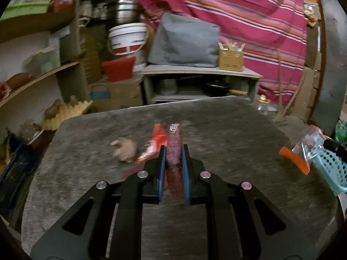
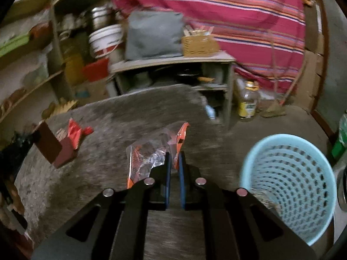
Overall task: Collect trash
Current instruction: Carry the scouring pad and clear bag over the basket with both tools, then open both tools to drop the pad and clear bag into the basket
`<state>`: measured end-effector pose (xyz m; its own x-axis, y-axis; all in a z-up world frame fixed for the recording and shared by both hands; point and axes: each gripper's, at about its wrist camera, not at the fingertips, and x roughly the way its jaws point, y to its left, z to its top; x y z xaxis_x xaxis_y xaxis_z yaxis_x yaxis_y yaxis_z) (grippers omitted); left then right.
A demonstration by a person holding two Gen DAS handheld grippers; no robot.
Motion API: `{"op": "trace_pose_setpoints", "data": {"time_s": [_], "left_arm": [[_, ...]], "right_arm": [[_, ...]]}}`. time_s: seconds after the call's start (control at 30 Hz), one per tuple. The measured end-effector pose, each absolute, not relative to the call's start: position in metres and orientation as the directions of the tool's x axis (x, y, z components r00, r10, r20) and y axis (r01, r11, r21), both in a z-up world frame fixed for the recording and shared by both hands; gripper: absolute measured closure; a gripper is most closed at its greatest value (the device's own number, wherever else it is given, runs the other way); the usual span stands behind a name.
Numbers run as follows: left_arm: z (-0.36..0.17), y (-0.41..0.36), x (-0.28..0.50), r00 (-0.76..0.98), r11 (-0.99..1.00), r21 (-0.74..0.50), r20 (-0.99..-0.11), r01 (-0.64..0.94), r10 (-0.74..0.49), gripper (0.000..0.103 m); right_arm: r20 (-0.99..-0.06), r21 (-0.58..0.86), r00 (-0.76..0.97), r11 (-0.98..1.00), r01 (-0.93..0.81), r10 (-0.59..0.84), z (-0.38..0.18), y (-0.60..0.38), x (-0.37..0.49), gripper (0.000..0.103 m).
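Left gripper (image 1: 173, 149) clamps maroon scouring pad (image 1: 173, 143); right gripper (image 2: 174, 158) pinches clear wrapper (image 2: 151, 151); blue basket (image 2: 288, 186) at 3 o'clock.

Red striped cloth (image 1: 238, 10) hangs behind. Grey cushion (image 1: 184, 43) and woven yellow basket (image 1: 230, 59) sit on low grey shelf unit (image 1: 199, 71). White plastic bucket (image 1: 128, 38) beside stacked steel pots (image 1: 124, 13). Glass jar with yellow label (image 2: 248, 101) on floor.
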<state>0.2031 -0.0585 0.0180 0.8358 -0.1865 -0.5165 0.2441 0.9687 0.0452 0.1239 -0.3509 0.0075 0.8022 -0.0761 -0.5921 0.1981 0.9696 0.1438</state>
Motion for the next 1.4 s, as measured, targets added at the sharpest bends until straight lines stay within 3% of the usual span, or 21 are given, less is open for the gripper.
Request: {"op": "trace_pose_setpoints", "data": {"time_s": [0.47, 0.73, 1.03, 1.4], "left_arm": [[0.03, -0.191, 0.165, 0.804, 0.901, 0.073, -0.486, 0.429, -0.343, 0.09], [0.027, -0.282, 0.143, 0.753, 0.841, 0.066, -0.486, 0.538, -0.443, 0.09], [0.011, -0.367, 0.124, 0.679, 0.768, 0.048, -0.504, 0.639, -0.533, 0.09], [-0.007, -0.408, 0.131, 0.599, 0.729, -0.027, -0.55, 0.684, -0.582, 0.09]], "right_arm": [[-0.595, 0.218, 0.775, 0.886, 0.409, -0.212, 0.002, -0.479, 0.06, 0.095], [-0.625, 0.162, 0.72, 0.852, 0.498, -0.302, -0.015, -0.527, 0.037, 0.095], [-0.636, 0.134, 0.693, 0.836, 0.533, -0.34, -0.023, -0.546, 0.031, 0.095], [-0.638, 0.172, 0.693, 0.814, 0.554, -0.336, -0.026, -0.56, 0.023, 0.096]]}}
